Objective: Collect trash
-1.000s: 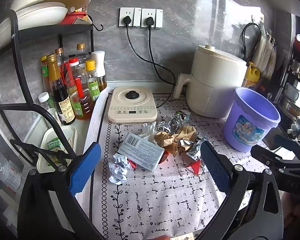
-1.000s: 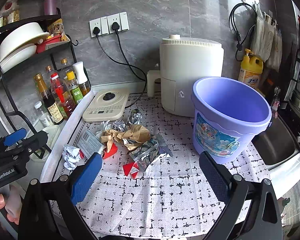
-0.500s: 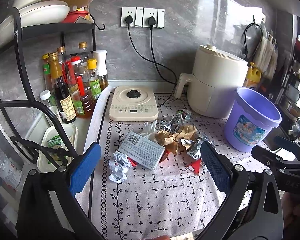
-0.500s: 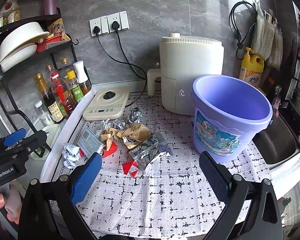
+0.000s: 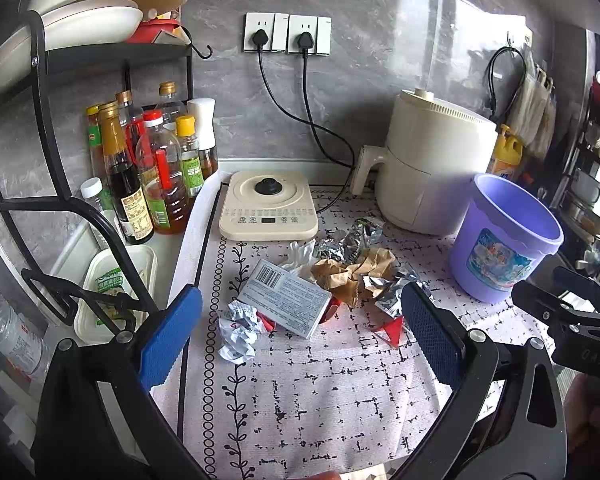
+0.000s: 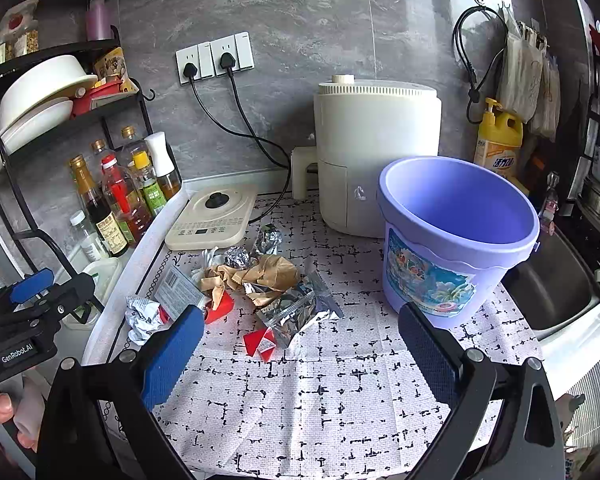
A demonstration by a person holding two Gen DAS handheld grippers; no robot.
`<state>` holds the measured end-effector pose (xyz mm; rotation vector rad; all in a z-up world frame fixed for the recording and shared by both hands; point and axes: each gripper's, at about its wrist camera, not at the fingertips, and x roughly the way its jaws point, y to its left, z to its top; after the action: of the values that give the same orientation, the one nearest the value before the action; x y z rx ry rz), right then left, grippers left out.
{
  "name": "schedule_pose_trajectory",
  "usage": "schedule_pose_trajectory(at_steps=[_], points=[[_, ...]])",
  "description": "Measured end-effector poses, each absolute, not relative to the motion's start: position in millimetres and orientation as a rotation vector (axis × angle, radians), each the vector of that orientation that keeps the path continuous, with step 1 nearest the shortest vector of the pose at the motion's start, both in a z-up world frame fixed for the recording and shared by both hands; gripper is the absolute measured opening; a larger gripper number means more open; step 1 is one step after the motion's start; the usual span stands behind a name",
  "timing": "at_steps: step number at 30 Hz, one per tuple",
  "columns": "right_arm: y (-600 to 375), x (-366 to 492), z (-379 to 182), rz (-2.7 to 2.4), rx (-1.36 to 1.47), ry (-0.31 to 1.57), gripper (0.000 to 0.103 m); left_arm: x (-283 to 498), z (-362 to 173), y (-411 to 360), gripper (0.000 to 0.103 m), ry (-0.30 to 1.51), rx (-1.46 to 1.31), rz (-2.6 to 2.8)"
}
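Both the left gripper (image 5: pixel 300 336) and the right gripper (image 6: pixel 300 344) are hovering released above the near edge of the countertop mat (image 5: pixel 320 396), each with its 2 blue pads spread wide and gripping nothing. The trash pile (image 6: pixel 260 280) is lying near the middle of the mat: a grey box (image 5: pixel 286 298), crumpled brown paper (image 5: pixel 352 272), foil wrappers (image 6: pixel 296 310), a white paper ball (image 5: pixel 238 332) and red scraps (image 6: pixel 260 344). The empty purple bucket (image 6: pixel 456 240) is standing toward the mat's right edge, just in front of the white air fryer (image 6: pixel 376 152).

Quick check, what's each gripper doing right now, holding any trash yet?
Left gripper: open, holding nothing, above the mat short of the trash pile.
Right gripper: open, holding nothing; purple bucket looks empty.
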<state>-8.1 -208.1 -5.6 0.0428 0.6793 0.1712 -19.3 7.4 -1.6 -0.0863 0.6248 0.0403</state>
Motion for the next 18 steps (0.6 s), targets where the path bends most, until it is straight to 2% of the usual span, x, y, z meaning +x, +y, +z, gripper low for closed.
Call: schedule_pose_trajectory(at_steps=[18], points=[[-200.7,-7.8,-8.9,0.145,0.005,0.703,0.095,-23.6,-5.1,12.0,0.099,0.624,-0.098,0.039]])
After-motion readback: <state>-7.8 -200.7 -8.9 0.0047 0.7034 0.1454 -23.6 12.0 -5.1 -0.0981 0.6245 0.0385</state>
